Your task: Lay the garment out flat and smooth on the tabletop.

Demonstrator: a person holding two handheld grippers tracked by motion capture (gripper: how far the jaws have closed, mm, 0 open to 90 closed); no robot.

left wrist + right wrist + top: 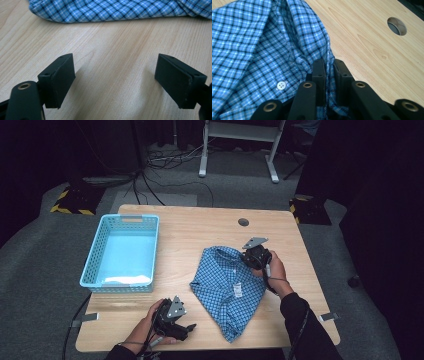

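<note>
Blue checked shirt [227,285] lies crumpled right of centre on the desk [200,235]. Right gripper [256,256], jaws clamped on a fold at its upper edge. Left gripper [176,322], lower left, jaws wide apart over bare wood. Basket [95,255] upper left.

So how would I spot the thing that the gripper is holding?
Start at the wooden table, then look right of the light blue basket. There lies a crumpled shirt, pinched at its far edge by the right gripper. It is the only cloth there, blue-checked with a white button.
</note>
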